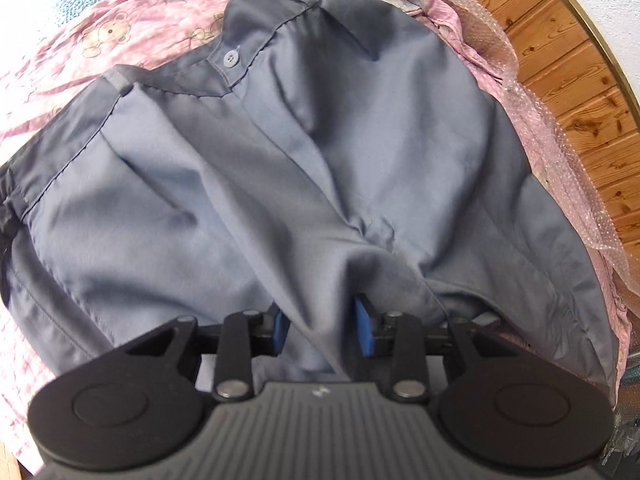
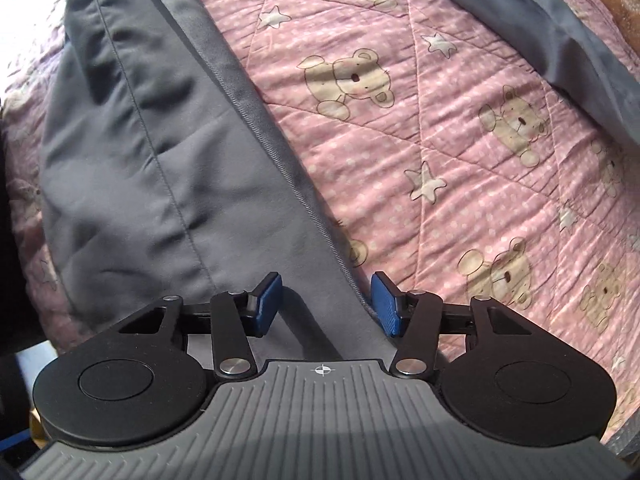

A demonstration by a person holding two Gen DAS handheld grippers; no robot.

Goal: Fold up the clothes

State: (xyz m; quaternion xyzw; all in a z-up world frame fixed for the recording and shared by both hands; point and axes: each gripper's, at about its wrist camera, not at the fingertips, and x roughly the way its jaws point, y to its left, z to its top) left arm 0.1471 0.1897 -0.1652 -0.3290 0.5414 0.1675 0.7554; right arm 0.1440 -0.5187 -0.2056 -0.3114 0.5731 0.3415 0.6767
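Two grippers, one garment. The left gripper [image 1: 322, 326] has its blue ribbed pads partly spread with a raised fold of the grey shorts [image 1: 280, 168] between them — whether the pads pinch it I cannot tell. The shorts, smooth and creased, fan out toward twelve o'clock over a pink quilted blanket [image 1: 120, 28] printed with bears. The right gripper [image 2: 326, 306] stands spread, straddling a hemmed edge of the grey cloth, which runs toward eleven o'clock.

Bright daylight, strong fisheye bending at the edges

Glare whitens the corners around the pink quilt [image 2: 440, 152]; the grey trousers [image 1: 280, 168] look soft and slightly blurred, with folds casting gentle shadows.
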